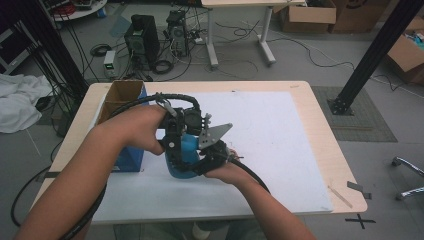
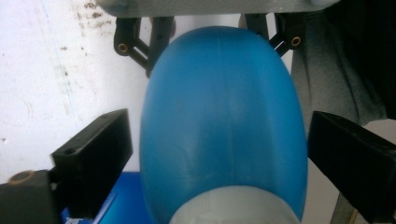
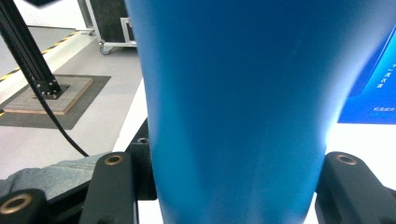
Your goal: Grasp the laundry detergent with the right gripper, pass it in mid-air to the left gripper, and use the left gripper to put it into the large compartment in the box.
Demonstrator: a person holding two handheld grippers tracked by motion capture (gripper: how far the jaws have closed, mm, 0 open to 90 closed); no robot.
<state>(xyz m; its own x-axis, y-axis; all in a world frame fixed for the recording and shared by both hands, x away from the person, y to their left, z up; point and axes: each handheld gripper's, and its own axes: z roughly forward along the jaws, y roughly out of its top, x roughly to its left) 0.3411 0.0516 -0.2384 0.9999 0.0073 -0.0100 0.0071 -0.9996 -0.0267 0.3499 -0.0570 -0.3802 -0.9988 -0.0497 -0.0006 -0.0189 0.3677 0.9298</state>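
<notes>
So in the high view both hands meet over the middle-left of the worktop (image 1: 310,130), right on a blue bottle (image 1: 182,162) standing on the white sheet (image 1: 280,150). The right claw (image 1: 202,162) comes in low at the bottle's base, the left claw (image 1: 172,142) sits up at its top. A blue cardboard box (image 1: 125,125) stands open just to the left, near enough to bump. To the right the sheet is bare right out to the edge, so that's where the moving room is.

Left gripper view: looking along the bottle (image 2: 224,126) from its pale cap end (image 2: 233,207). The jaws straddle it. I can see a gap on the left side; the right pad looks about touching, so I'd call this claw wide and not gripping yet.

Right gripper view: the bottle (image 3: 238,107) sits tight between the jaws, both pads on it. This claw is clamped on the bottle.

My read: bottle secured by one side, second grip or cap work not done.
</notes>
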